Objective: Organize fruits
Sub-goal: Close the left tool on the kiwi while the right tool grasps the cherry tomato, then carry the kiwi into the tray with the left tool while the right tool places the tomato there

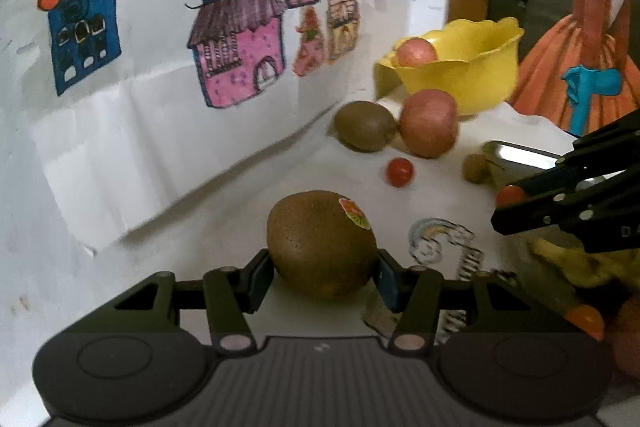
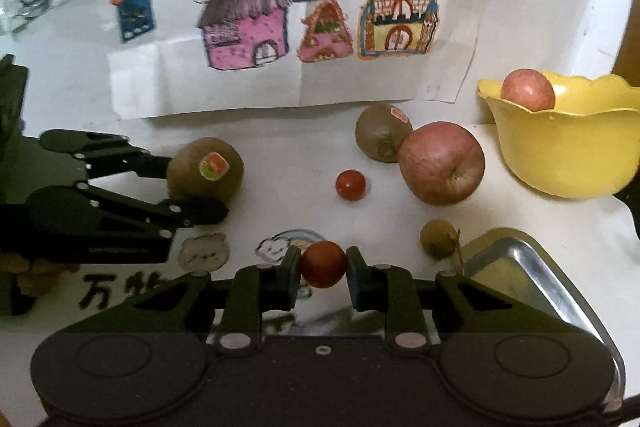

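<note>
Kiwi on white tabletop, seemingly papered wall behind.

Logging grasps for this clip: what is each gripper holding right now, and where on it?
The left gripper clamps a stickered kiwi across its sides. The right gripper pinches a cherry tomato at its sides.

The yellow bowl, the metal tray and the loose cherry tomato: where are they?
yellow bowl [image 2: 568, 163]: right wrist view, outer wall.
metal tray [image 2: 532, 267]: right wrist view, shiny rim.
loose cherry tomato [image 2: 350, 185]: right wrist view, its middle.
</note>
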